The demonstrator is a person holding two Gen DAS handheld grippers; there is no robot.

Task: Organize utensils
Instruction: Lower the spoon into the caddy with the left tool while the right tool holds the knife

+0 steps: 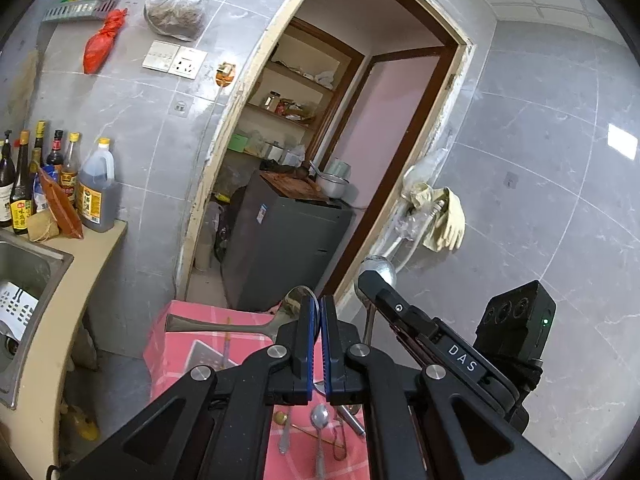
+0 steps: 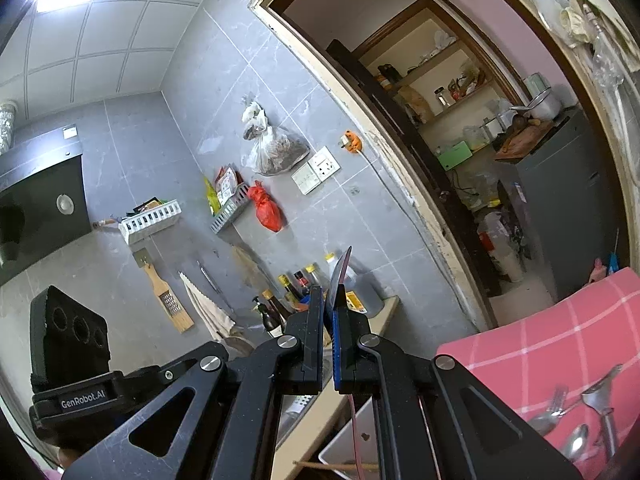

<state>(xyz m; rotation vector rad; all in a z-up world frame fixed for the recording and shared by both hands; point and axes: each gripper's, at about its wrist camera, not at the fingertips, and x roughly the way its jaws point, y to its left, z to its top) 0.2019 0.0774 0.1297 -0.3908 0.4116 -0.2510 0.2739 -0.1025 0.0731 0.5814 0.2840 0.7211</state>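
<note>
The left gripper (image 1: 319, 320) has its jaws pinching the bowl of a large metal spoon (image 1: 224, 325), whose handle sticks out toward 9 o'clock above the pink tabletop (image 1: 176, 344). The right gripper (image 2: 329, 312) has its jaws pressed on a thin pink strip (image 2: 342, 270) that points up to 12 o'clock. The spoon may turn or slip because its bowl is smooth and curved and the long handle pulls sideways; it could fall on the loose utensils (image 1: 320, 420) lying at 6 o'clock.

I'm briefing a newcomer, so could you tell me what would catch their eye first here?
Probably the left gripper, shut on a large steel ladle held above the pink checked tablecloth. Next, the right gripper pinching a thin pink blade-like utensil, raised before the grey tiled wall.
</note>
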